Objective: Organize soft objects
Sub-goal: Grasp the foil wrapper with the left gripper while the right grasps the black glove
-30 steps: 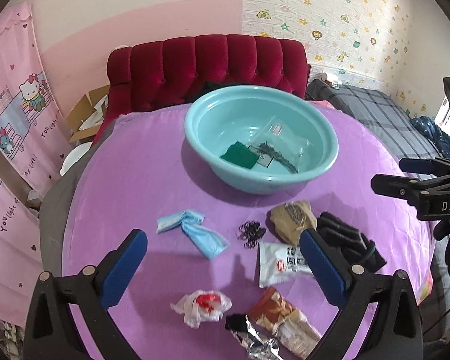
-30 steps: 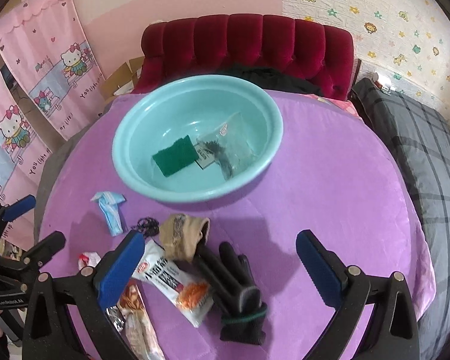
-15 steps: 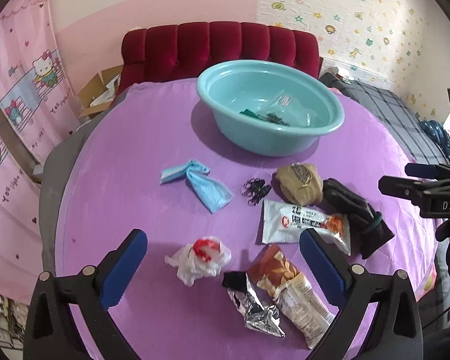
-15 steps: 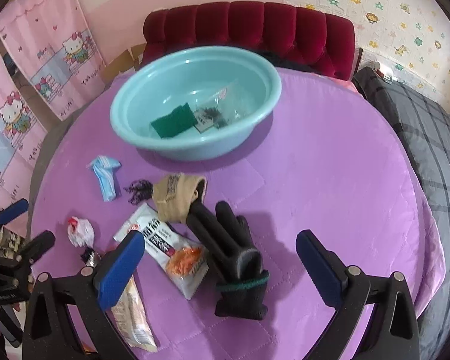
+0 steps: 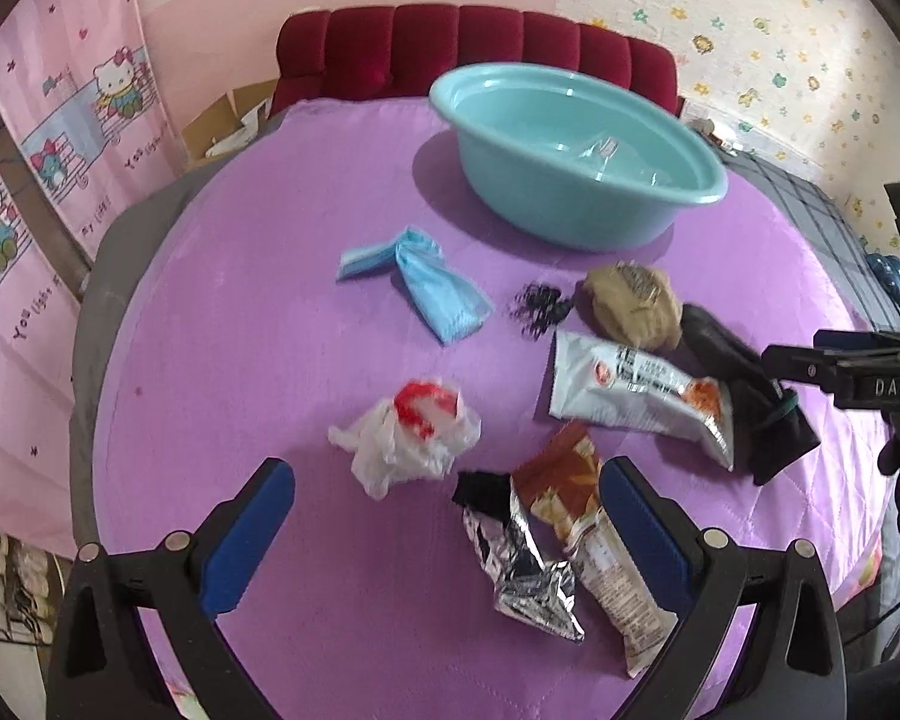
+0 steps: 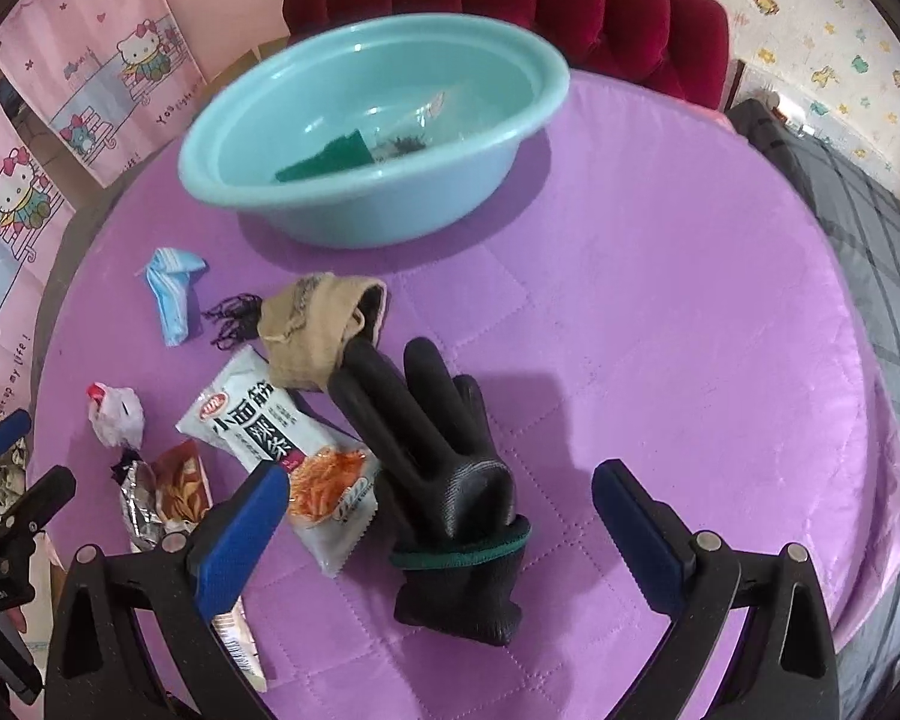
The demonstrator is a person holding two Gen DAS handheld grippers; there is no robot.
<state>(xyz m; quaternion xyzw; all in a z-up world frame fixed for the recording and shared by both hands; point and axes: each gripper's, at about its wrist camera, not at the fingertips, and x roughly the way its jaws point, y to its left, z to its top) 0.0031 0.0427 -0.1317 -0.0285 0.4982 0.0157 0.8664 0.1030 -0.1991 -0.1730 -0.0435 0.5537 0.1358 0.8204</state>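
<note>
A teal basin (image 5: 576, 156) (image 6: 366, 120) stands at the back of the purple round table (image 5: 270, 312) (image 6: 660, 324), holding a green cloth (image 6: 324, 159) and a clear bag (image 6: 420, 126). In front lie a blue face mask (image 5: 426, 279) (image 6: 171, 291), a tan sock (image 5: 633, 300) (image 6: 315, 324), a black glove (image 6: 444, 480) (image 5: 744, 396), black hair ties (image 5: 537, 306), a white snack packet (image 5: 636, 396) (image 6: 282, 438), a crumpled white bag (image 5: 408, 432) and brown and silver wrappers (image 5: 558, 534). My left gripper (image 5: 444, 516) is open above the wrappers. My right gripper (image 6: 438, 516) is open over the glove's cuff.
A red tufted headboard (image 5: 468, 54) stands behind the table, with pink cartoon curtains (image 5: 36, 180) at the left and a grey plaid bed (image 6: 858, 228) at the right. The right half of the table (image 6: 690, 360) shows only purple cloth.
Both grippers have dropped lower and closer to the items; the left now hangs over the wrappers and crumpled bag, the right over the black glove. Both stay open.
</note>
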